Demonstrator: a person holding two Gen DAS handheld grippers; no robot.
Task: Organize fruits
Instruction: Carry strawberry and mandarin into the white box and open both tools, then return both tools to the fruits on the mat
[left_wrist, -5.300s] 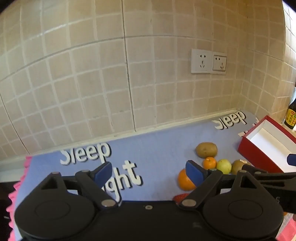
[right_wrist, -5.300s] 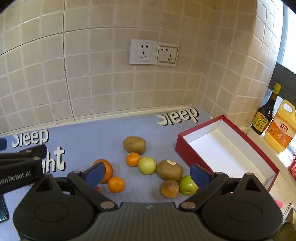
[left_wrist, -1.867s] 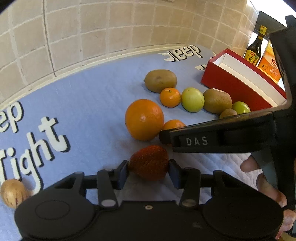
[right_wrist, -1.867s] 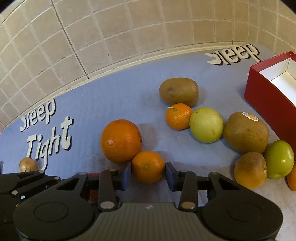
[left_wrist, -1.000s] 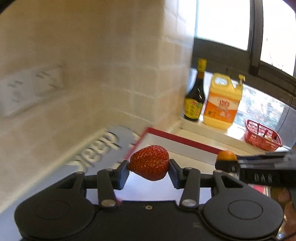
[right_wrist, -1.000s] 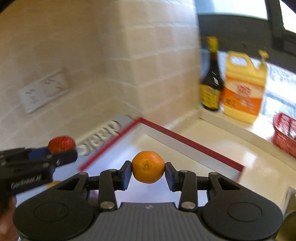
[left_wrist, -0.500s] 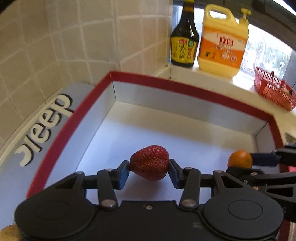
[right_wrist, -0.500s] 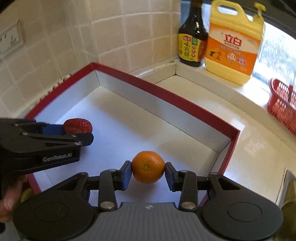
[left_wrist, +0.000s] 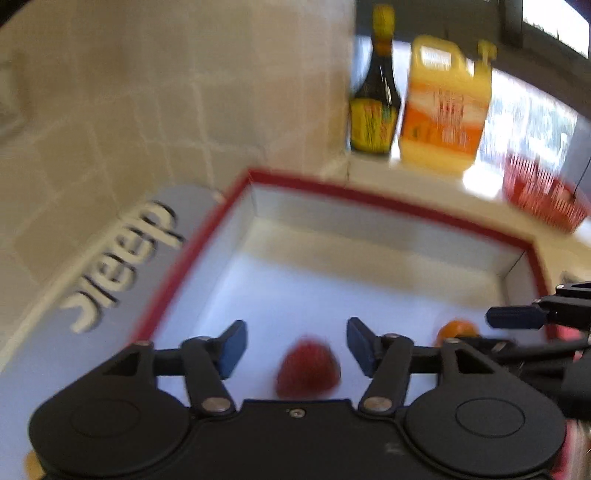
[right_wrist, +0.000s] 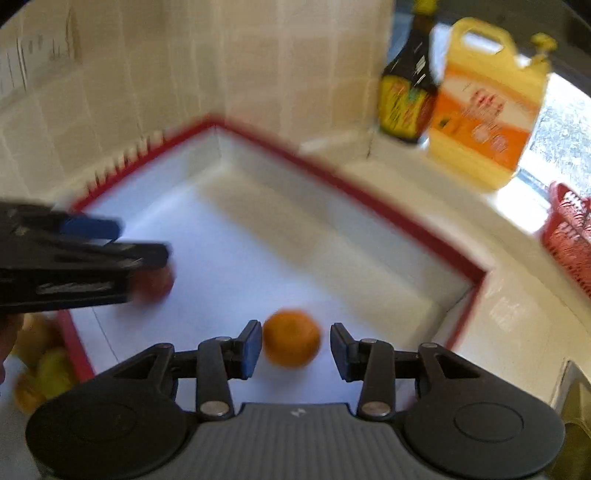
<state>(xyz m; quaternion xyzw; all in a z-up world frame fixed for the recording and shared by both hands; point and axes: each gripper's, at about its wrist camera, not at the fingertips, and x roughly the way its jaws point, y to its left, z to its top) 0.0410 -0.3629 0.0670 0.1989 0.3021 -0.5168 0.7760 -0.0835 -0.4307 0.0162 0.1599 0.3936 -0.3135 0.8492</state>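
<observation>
The left gripper (left_wrist: 295, 345) is standing wide apart over the strawberry (left_wrist: 308, 365), which is lying on the near floor of the red box (left_wrist: 388, 205). The right gripper (right_wrist: 295, 349) is gaping too, its mandarin (right_wrist: 291, 343) apparently, through blur, released between the pads. Next, both should be lifting clear and heading left for more fruit.

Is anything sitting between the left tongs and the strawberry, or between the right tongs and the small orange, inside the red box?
Nothing visible. The strawberry lies on the box floor between the open left tongs, and the small orange likewise between the open right tongs, with gaps beside both fruits.
</observation>
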